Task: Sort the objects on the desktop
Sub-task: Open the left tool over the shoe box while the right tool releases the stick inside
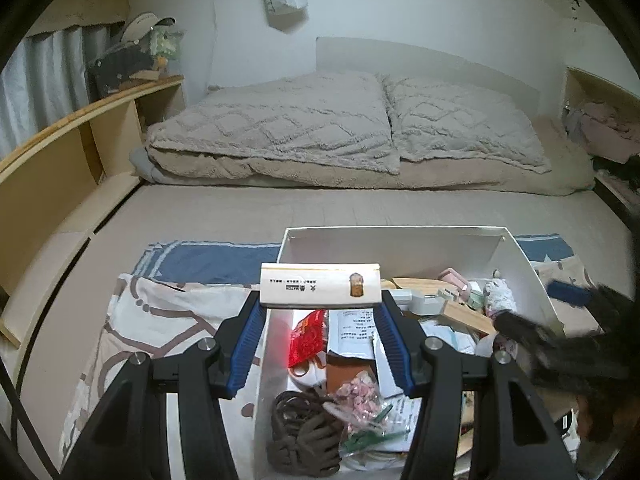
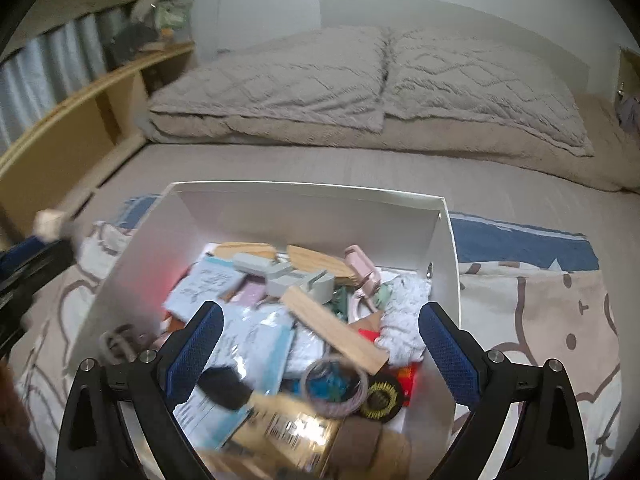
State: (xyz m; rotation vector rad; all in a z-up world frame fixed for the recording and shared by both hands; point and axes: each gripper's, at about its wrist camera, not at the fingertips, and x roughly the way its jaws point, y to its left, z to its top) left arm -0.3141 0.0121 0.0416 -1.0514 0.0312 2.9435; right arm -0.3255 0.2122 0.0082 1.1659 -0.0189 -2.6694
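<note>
My left gripper [image 1: 320,300] is shut on a small white carton [image 1: 320,285] with a yellow stripe and a printed picture, gripped by its two ends between the blue pads. It hangs above the left part of a white storage box [image 1: 400,236] full of mixed small items. In the right wrist view, my right gripper [image 2: 320,312] stands open over the same white box [image 2: 308,208], with nothing between its fingers. Under it lie a wooden block [image 2: 334,330], paper packets, hair ties and a gold packet [image 2: 280,428]. The left gripper [image 2: 36,256] shows blurred at that view's left edge.
The box rests on a patterned blanket [image 1: 160,320] with a blue band, spread over a bed. Two grey pillows [image 1: 280,120] lie at the head of the bed. A wooden shelf [image 1: 80,128] runs along the left side. The right gripper [image 1: 560,344] appears blurred at the right.
</note>
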